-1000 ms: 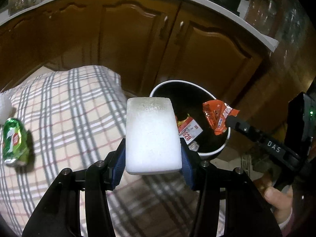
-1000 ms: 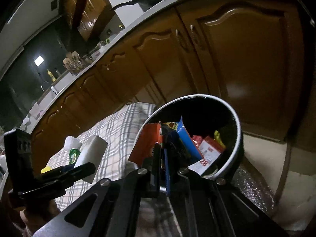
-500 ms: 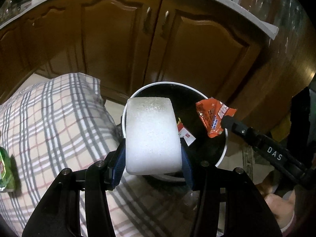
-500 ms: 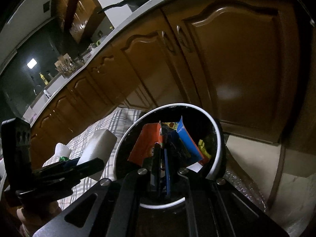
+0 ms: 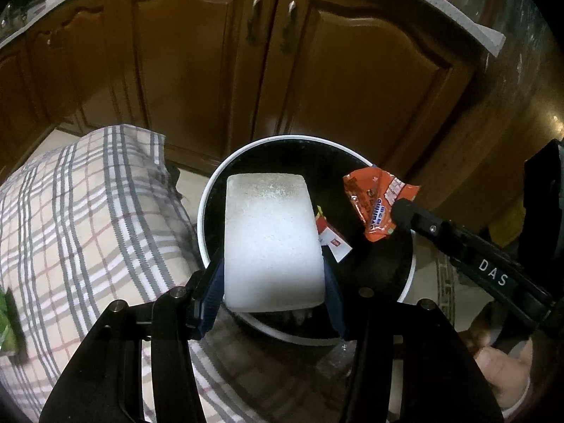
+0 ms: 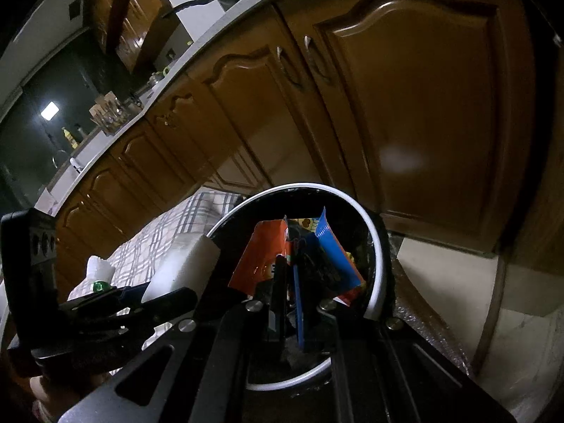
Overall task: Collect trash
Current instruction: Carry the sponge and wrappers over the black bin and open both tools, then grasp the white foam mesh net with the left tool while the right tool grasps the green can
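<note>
My left gripper [image 5: 273, 275] is shut on a white foam block [image 5: 271, 239], blue pads pressing its two sides. The block hangs over the left half of a round black bin with a white rim [image 5: 201, 218]. In the same view my right gripper [image 5: 400, 211] reaches in from the right, shut on an orange snack wrapper [image 5: 373, 201] above the bin's mouth. In the right wrist view the right gripper [image 6: 289, 264] pinches that orange wrapper [image 6: 261, 257] over the bin's rim [image 6: 379, 257]. The foam block [image 6: 183, 271] and left gripper [image 6: 155, 292] are at the left. Wrappers [image 5: 333, 239] lie inside the bin.
A checked cloth [image 5: 88, 218] covers the surface left of the bin. On it are a green can [image 6: 100, 285] and crumpled white paper [image 6: 98, 268]. Brown cabinet doors [image 5: 197, 70] stand close behind the bin. A blue wrapper [image 6: 331, 253] sticks up inside it.
Both grippers have moved toward the bin with their loads. The foam block now hangs over the bin's opening instead of the cloth. The green can has slid almost out of the left view.
</note>
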Demonstrator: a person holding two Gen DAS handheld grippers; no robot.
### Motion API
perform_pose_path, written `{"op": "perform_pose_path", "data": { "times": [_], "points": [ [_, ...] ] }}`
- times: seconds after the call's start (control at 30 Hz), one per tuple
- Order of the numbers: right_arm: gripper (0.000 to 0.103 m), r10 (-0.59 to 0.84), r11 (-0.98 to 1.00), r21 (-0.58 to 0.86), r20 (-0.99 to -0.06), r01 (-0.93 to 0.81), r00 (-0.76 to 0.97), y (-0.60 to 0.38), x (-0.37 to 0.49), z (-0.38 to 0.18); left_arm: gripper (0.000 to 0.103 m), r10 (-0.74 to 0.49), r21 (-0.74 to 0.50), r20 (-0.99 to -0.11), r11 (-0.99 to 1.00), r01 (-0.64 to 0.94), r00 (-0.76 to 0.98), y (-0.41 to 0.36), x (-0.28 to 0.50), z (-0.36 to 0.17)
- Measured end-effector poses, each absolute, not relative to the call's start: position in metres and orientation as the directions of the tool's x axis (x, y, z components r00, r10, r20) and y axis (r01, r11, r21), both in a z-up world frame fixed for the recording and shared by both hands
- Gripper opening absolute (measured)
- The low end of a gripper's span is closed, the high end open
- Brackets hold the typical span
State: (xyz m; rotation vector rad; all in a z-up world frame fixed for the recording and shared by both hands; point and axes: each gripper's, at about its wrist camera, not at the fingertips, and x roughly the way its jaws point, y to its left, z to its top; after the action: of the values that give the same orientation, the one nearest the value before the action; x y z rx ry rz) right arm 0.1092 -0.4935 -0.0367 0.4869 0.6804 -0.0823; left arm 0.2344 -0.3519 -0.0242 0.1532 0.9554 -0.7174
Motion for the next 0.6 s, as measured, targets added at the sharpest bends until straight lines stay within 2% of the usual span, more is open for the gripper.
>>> {"op": "perform_pose_path", "data": {
  "times": [0.13, 0.17, 0.23, 0.3, 0.33, 0.43, 0.6],
  "points": [
    [0.004, 0.076, 0.886, 0.401, -0.625, 0.235, 0.777, -0.496, 0.11, -0.037, 0.053, -0.488, -0.187, -0.796, 0.76, 0.622, 0.357, -0.356, 0.237, -0.028],
    [0.008, 0.076, 0.885, 0.4, -0.626, 0.237, 0.776, -0.497, 0.11, -0.037, 0.053, -0.486, -0.189, -0.8, 0.761, 0.621, 0.352, -0.356, 0.237, -0.029],
    [0.009, 0.076, 0.885, 0.4, -0.629, 0.238, 0.774, -0.498, 0.111, -0.038, 0.054, -0.482, -0.19, -0.805, 0.762, 0.619, 0.346, -0.357, 0.237, -0.031],
    [0.012, 0.084, 0.881, 0.409, -0.629, 0.238, 0.773, -0.5, 0.112, -0.039, 0.061, -0.489, -0.201, -0.804, 0.76, 0.618, 0.339, -0.356, 0.237, -0.031],
    [0.017, 0.088, 0.878, 0.415, -0.63, 0.238, 0.772, -0.501, 0.112, -0.04, 0.063, -0.491, -0.205, -0.802, 0.761, 0.616, 0.34, -0.355, 0.237, -0.031],
    [0.045, 0.096, 0.869, 0.434, -0.618, 0.237, 0.78, -0.502, 0.11, -0.039, 0.065, -0.5, -0.212, -0.794, 0.761, 0.613, 0.346, -0.347, 0.234, -0.028],
    [0.054, 0.102, 0.856, 0.46, -0.596, 0.234, 0.797, -0.5, 0.102, -0.035, 0.067, -0.52, -0.242, -0.77, 0.775, 0.584, 0.37, -0.317, 0.225, -0.022]
  ]
}}
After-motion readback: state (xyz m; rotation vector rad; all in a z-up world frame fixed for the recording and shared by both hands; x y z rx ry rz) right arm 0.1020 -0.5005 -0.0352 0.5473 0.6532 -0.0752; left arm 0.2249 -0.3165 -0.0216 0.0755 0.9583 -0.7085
